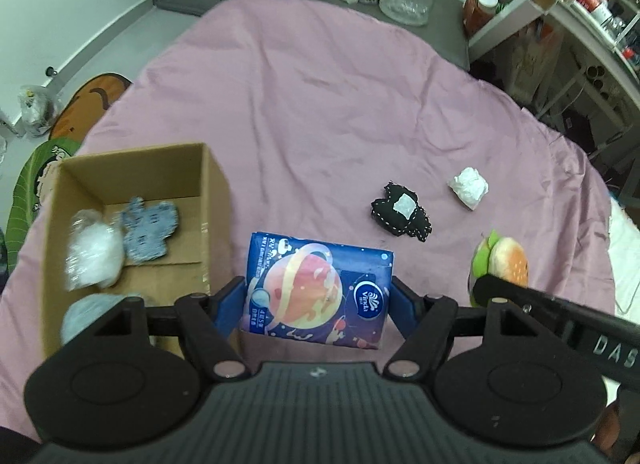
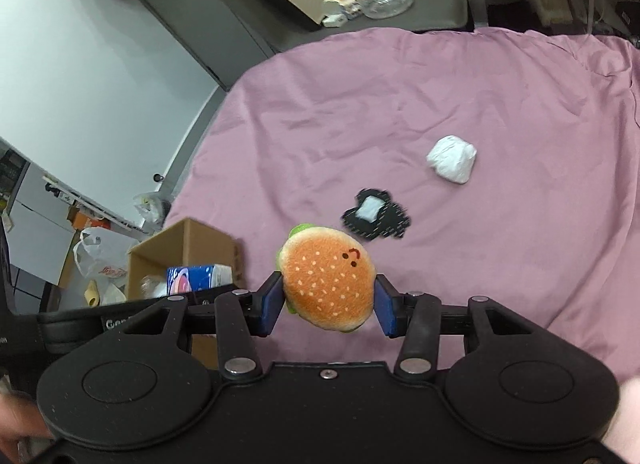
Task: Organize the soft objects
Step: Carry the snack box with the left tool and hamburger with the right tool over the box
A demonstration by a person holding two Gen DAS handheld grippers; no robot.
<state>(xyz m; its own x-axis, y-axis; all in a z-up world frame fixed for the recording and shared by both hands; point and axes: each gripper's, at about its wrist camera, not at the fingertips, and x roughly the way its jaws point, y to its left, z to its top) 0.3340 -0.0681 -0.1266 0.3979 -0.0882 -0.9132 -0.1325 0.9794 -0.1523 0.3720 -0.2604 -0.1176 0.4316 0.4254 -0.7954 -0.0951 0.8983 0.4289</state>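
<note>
Nearest, the left gripper (image 1: 318,296) is clamped on the blue tissue pack (image 1: 316,290), lifted just right of the cardboard box (image 1: 216,199). The right gripper (image 2: 328,304) squeezes the burger plush (image 2: 328,278). Farther off, the black patch (image 1: 401,212) and white wad (image 1: 468,187) wait on the pink sheet (image 1: 304,83). Both loads look bound for the box; next, carry each over it and release.

The tissue pack (image 1: 316,290) is deep blue with a pink-orange planet print; the burger plush (image 2: 328,278) is orange, speckled pale, edged green. The sheet (image 1: 320,103) is mauve; the far stitched pouch (image 1: 401,211) is black with white stitching.
</note>
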